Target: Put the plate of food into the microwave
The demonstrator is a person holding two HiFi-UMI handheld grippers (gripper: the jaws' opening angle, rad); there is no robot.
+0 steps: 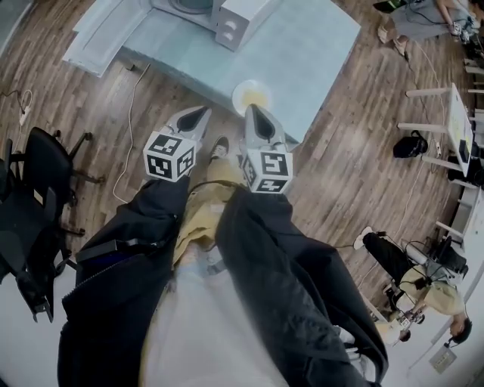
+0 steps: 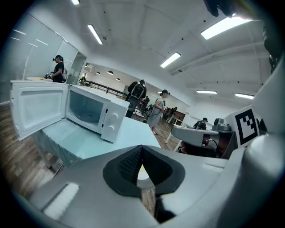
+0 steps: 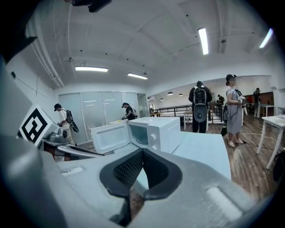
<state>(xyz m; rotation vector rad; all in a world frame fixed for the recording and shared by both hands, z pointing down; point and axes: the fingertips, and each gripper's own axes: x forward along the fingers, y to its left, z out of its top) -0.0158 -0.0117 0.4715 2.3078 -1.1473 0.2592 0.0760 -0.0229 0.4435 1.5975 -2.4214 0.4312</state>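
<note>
Looking steeply down in the head view, the picture is filled at the bottom by the person's dark sleeves (image 1: 265,257), which hide the hands and the rear of both tools. The left tongs (image 1: 198,117) and right tongs (image 1: 255,113) reach toward the bench (image 1: 302,53) in the upper half. The plate (image 1: 236,94) sits near the bench's lower edge, touching or just above the tip of the right tongs, which cover its lower rim. It holds yellow food (image 1: 255,94), too small to identify. The microwave (image 1: 234,23) is cut off by the top edge. A black chair (image 1: 34,174) stands on the wooden floor (image 1: 363,174) at the left.

In the left gripper view, the left tongs (image 2: 141,151) are clenched, their pads meeting with nothing held. A pale-and-yellow sliver shows through the gap below them, too small to name. The microwave (image 2: 109,120) stands on the bench (image 2: 129,133) at centre left, its door (image 2: 38,107) swung wide to the left. Its cavity is pale, and any contents cannot be made out.

In the right gripper view, the right tongs (image 3: 142,153) are likewise clenched on nothing. The microwave (image 3: 156,131) sits at the centre with its door (image 3: 109,137) open to the left. The bench (image 3: 205,151) stretches to the right, and people (image 3: 198,107) stand behind.
</note>
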